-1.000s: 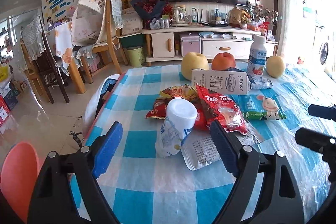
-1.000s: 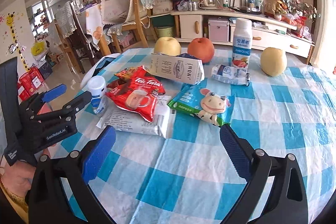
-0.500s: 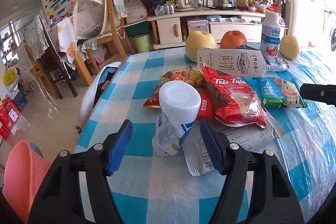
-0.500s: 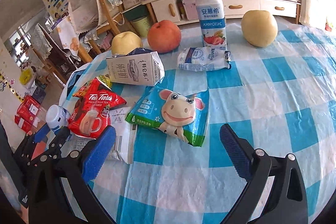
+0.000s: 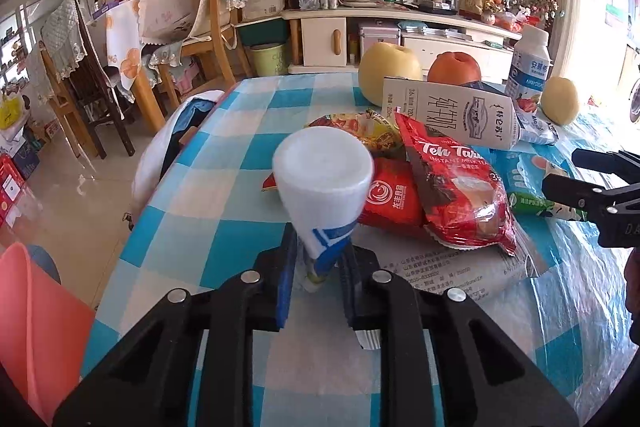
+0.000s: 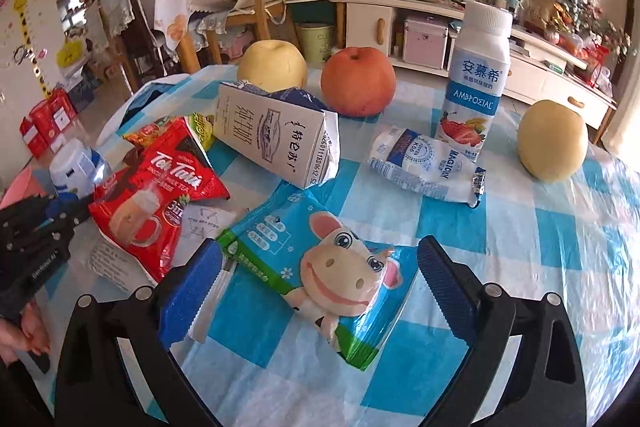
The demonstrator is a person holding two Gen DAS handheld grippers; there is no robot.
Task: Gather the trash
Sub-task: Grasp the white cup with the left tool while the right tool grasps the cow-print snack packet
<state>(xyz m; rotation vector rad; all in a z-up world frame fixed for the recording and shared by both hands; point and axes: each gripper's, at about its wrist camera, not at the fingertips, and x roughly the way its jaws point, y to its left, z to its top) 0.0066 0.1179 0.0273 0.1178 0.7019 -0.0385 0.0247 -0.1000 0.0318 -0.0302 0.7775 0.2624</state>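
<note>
A crumpled white bottle [image 5: 324, 179] with a blue label stands near the left edge of the checked table [image 5: 224, 211]. My left gripper [image 5: 318, 259] is closing on it, its blue pads pressing the squashed lower part. In the right wrist view the same bottle [image 6: 76, 167] shows at far left with the left gripper [image 6: 60, 211] on it. My right gripper [image 6: 320, 255] stands open, its fingers on either side of a blue wrapper with a cartoon cow [image 6: 280, 227] that lies flat on the cloth. The pads do not touch it.
A red tea packet [image 6: 160, 195], a milk carton [image 6: 276, 139], a white pouch [image 6: 424, 167], a yoghurt bottle [image 6: 476, 75], two pears and an apple [image 6: 358, 87] crowd the table. A pink bin [image 5: 28, 327] sits low at the left, off the table edge.
The left gripper's jaws have come together from wide apart onto the white bottle. The right gripper has moved forward and down until the cow wrapper lies between its fingers.
</note>
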